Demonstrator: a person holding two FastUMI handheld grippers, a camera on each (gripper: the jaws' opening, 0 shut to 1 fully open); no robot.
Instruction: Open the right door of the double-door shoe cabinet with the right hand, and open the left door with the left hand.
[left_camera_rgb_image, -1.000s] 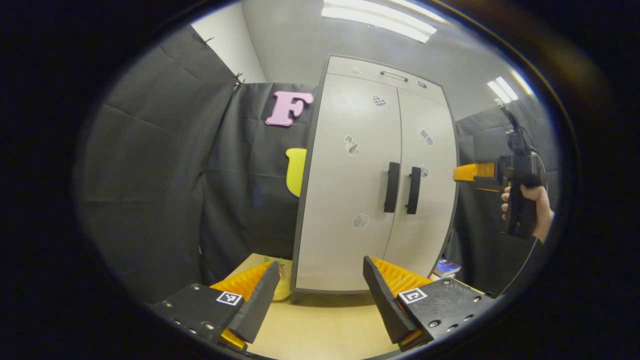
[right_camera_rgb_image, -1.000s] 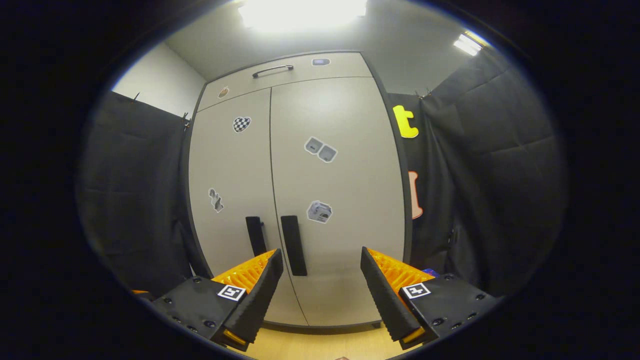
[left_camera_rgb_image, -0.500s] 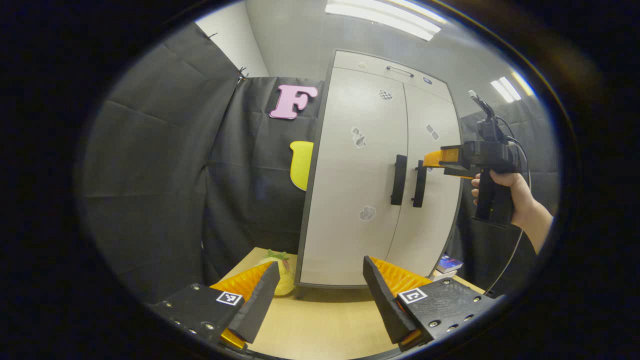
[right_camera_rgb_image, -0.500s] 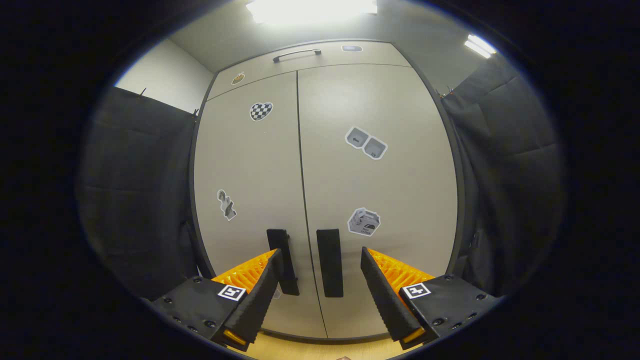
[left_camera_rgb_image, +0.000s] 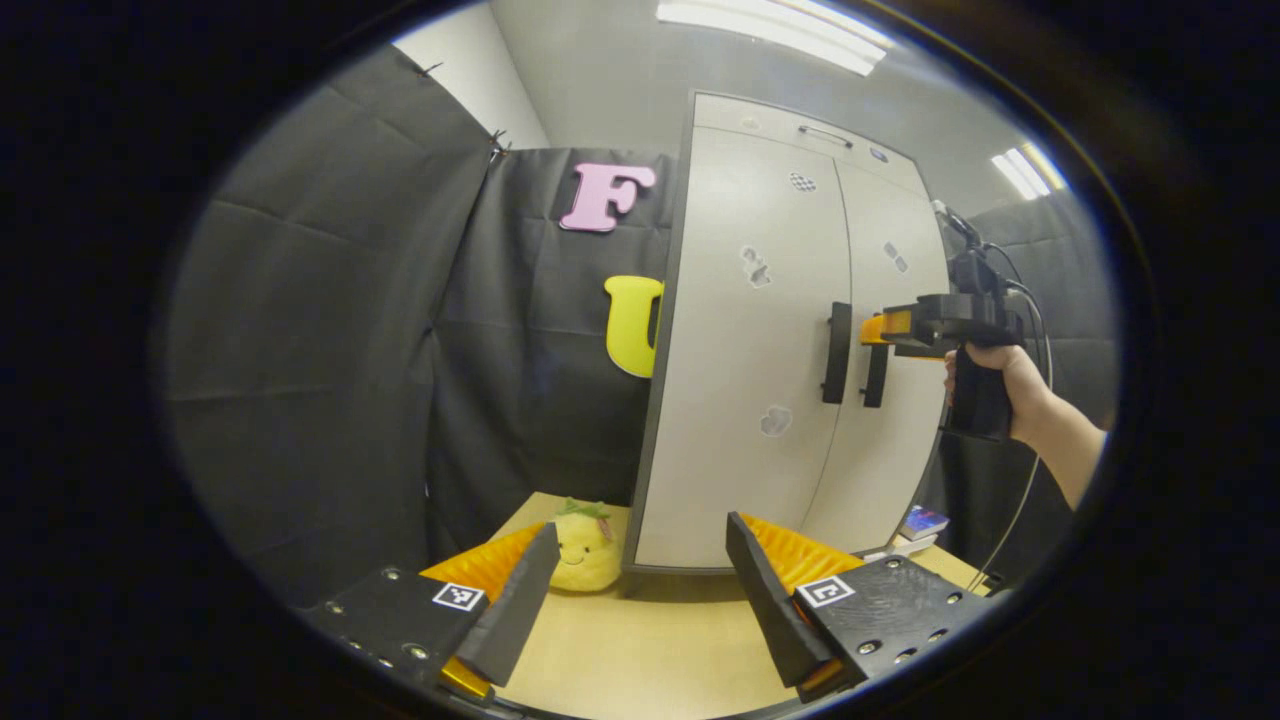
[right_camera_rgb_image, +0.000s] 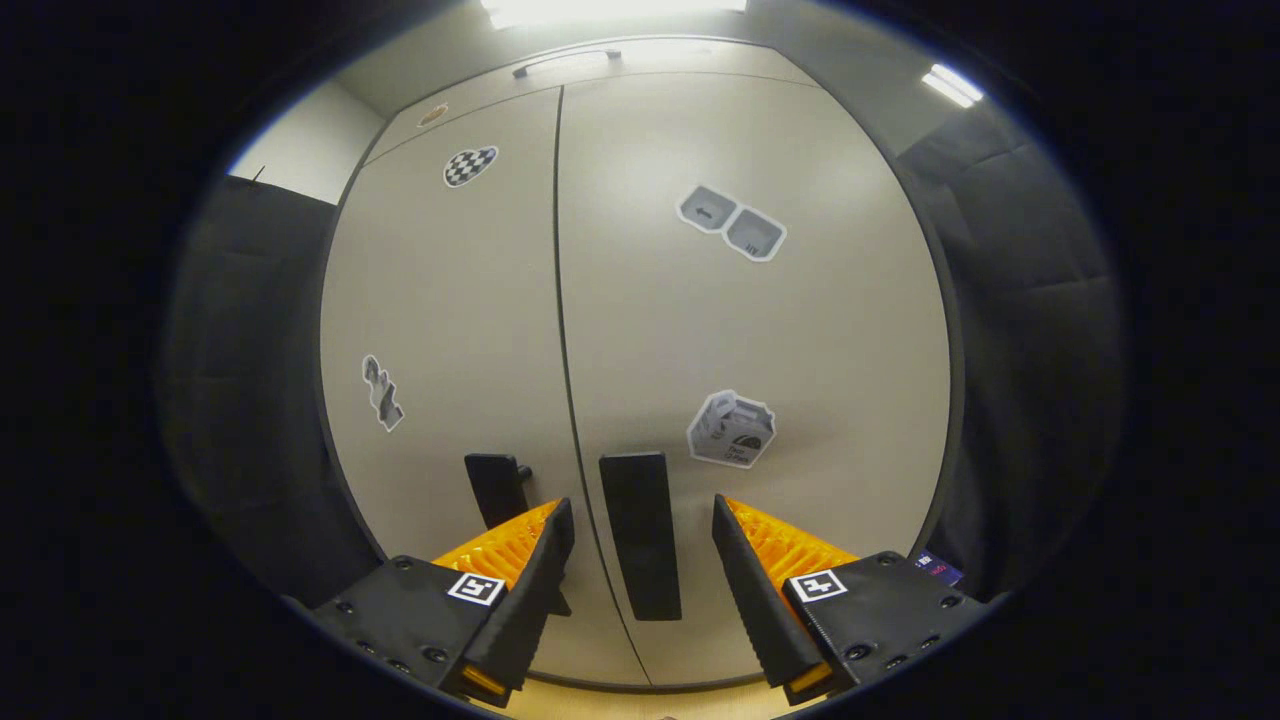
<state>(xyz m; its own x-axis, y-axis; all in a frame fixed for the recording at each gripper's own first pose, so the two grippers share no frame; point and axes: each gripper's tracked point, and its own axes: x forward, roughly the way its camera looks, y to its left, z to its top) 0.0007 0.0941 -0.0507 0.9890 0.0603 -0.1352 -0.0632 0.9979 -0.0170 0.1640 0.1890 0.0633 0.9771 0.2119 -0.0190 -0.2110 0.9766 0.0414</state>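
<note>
Right gripper view: the cabinet (right_camera_rgb_image: 640, 330) looms much larger than half a second ago, its two doors shut and meeting at the centre seam. The right claw (right_camera_rgb_image: 638, 590) has closed the gap on the right door (right_camera_rgb_image: 760, 330), and the right handle (right_camera_rgb_image: 640, 535) now stands between its spread fingers, neither finger visibly touching it. The left handle (right_camera_rgb_image: 497, 488) sits just beyond the left-hand finger. The likely meaning: the reach is nearly done, and squeezing on the right handle comes next, before any pull.

From the left gripper view the same advance shows side-on: the hand (left_camera_rgb_image: 1000, 385) has carried the right claw (left_camera_rgb_image: 872, 330) in from well off the cabinet a second ago to right at the handles (left_camera_rgb_image: 855, 352). The left claw (left_camera_rgb_image: 640, 600) hangs open over the table (left_camera_rgb_image: 640, 650), well back from the left door (left_camera_rgb_image: 750, 350); its turn has not come. A small plush toy (left_camera_rgb_image: 585, 548) sits on the table beside the cabinet's left corner.

As for writing: the doors carry stickers, a chequered one (right_camera_rgb_image: 469, 165), a pair of key-like squares (right_camera_rgb_image: 732, 222), a box-shaped one (right_camera_rgb_image: 731, 430). Any print on them is too small to read.
</note>
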